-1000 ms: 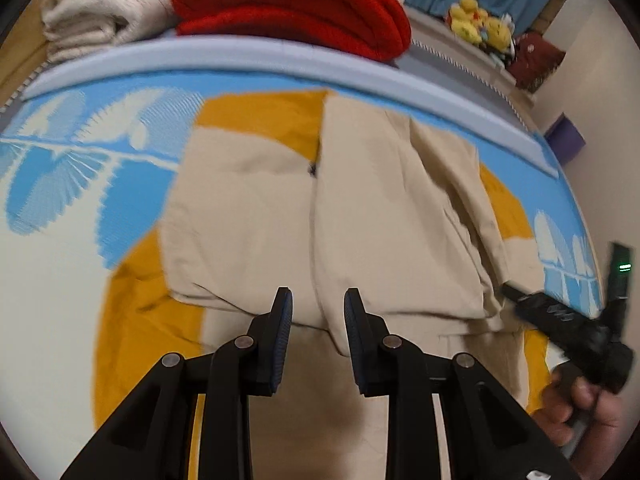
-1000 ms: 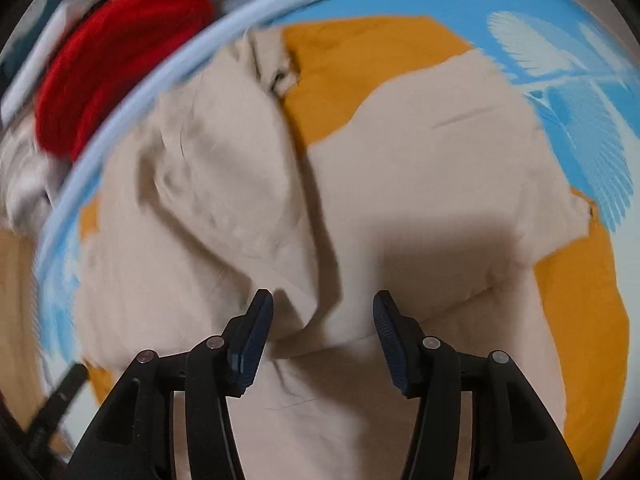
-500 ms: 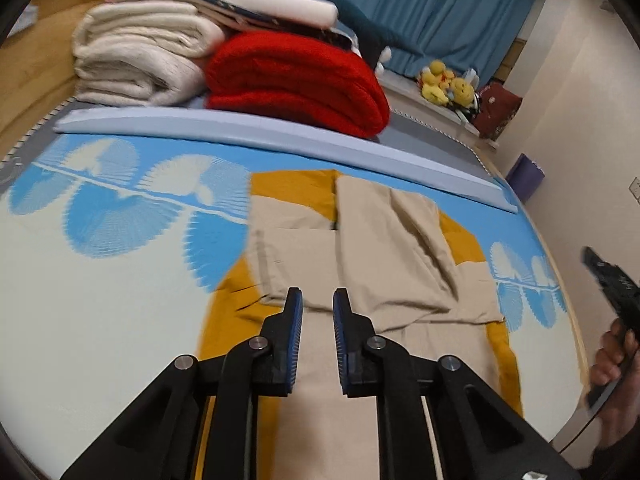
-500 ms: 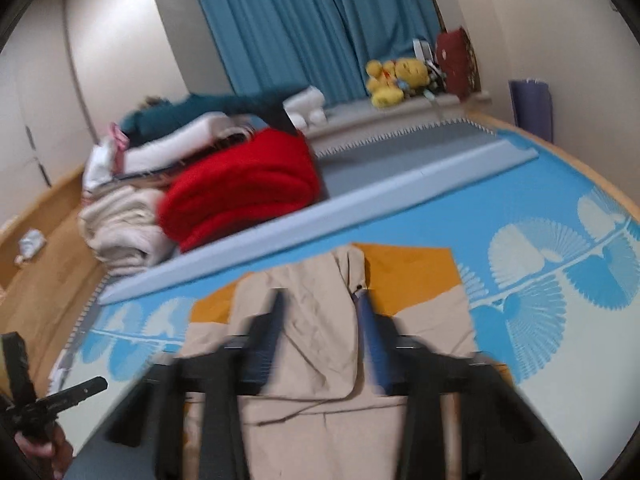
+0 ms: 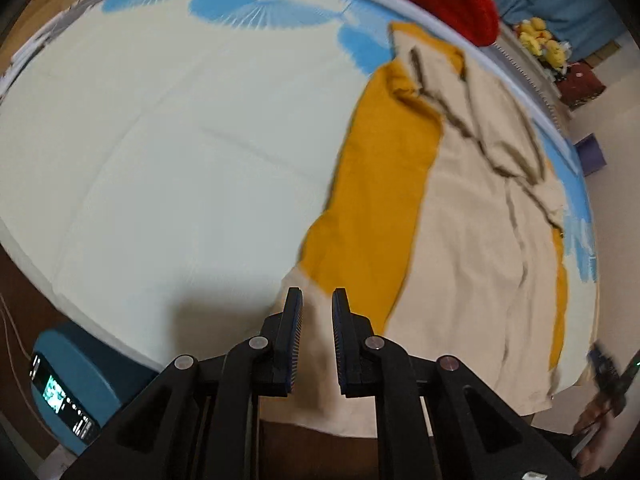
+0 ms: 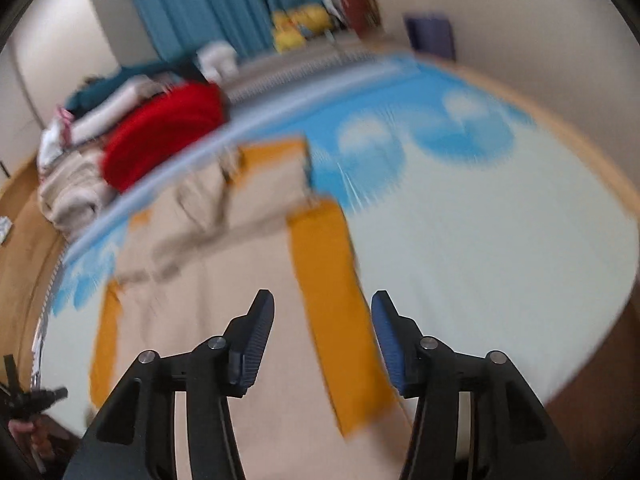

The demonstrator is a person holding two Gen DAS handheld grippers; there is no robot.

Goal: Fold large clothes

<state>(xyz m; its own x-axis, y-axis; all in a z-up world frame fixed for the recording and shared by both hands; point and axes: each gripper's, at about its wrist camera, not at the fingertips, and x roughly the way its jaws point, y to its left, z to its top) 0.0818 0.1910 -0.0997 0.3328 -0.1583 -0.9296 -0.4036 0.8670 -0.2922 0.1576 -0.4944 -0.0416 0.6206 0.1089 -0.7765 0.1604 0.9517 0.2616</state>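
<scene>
A large beige garment (image 5: 472,248) lies spread on the bed over an orange patch of the cover (image 5: 372,200), its top part folded and bunched at the far end. It also shows, blurred, in the right wrist view (image 6: 224,280). My left gripper (image 5: 317,312) hovers over the garment's near left corner at the bed's front edge, jaws slightly apart and holding nothing. My right gripper (image 6: 323,316) is open and empty above the garment's near right part and the orange strip (image 6: 336,304).
A red blanket (image 6: 160,136) and folded beige bedding (image 6: 76,192) are stacked past the far bed edge. Yellow plush toys (image 5: 540,40) sit by the blue curtain. A blue device (image 5: 72,384) stands on the floor at front left. The pale cover (image 5: 160,152) spreads left.
Both grippers have pulled back from the folded far part to the near edge of the bed. The left swung left and down; the right opened wide. The garment lies as before.
</scene>
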